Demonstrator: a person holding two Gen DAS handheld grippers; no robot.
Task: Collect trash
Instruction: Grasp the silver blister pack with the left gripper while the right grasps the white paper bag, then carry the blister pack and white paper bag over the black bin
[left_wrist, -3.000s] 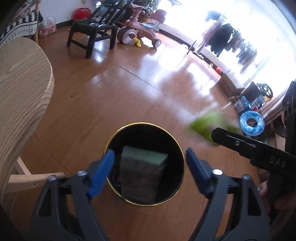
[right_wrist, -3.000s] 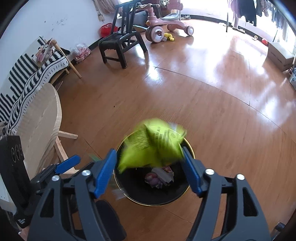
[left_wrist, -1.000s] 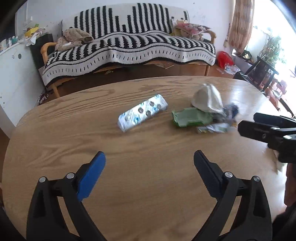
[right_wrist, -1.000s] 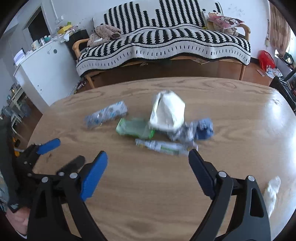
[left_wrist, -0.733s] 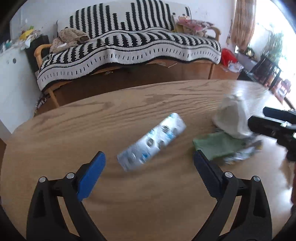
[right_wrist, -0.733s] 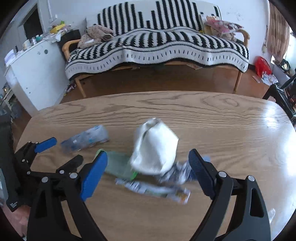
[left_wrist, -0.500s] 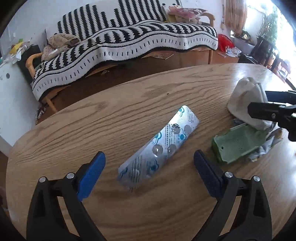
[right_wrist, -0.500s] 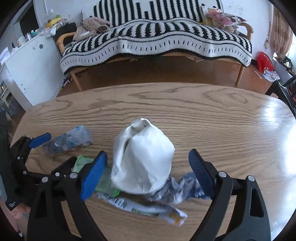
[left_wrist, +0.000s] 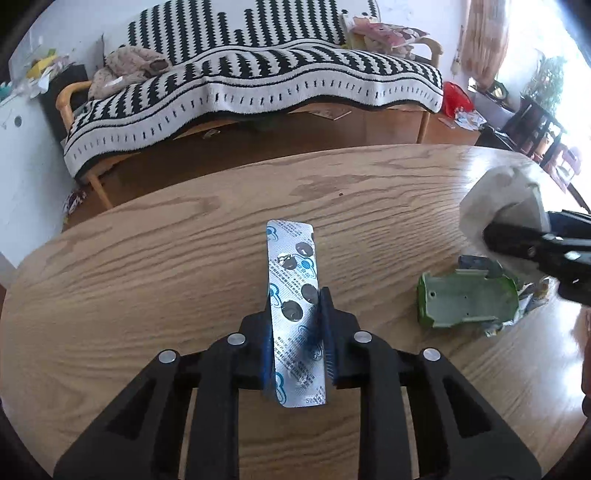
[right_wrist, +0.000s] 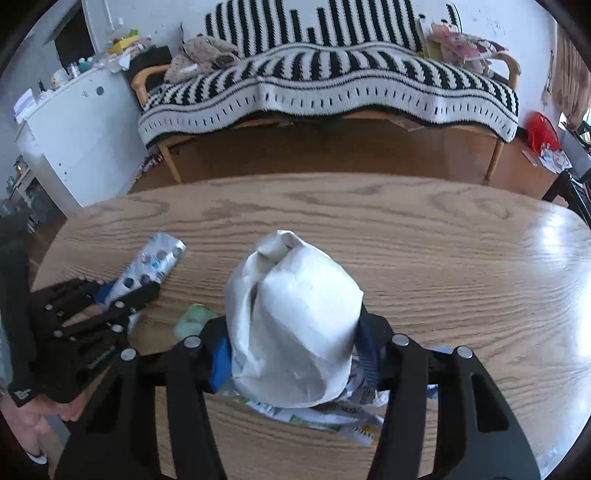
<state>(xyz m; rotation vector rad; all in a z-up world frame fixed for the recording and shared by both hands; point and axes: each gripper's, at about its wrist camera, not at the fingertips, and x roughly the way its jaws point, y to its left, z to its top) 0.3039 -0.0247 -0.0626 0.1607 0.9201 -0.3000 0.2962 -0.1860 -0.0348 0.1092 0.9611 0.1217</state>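
On the oval wooden table, my left gripper is shut on a silver blister pack with blue print, which juts forward between the blue pads. In the right wrist view the pack lies at the left with the left gripper on it. My right gripper is shut on a crumpled white paper bag. The bag also shows at the right edge of the left wrist view. A green plastic tray piece lies beside it.
Crumpled wrappers lie under and just behind the white bag. A sofa with a black-and-white striped throw stands beyond the table's far edge. A white cabinet is at the left. A black chair stands at the far right.
Both grippers left the bin and came over the table. In the last half second both closed: the left on the blister pack, the right on the white bag.
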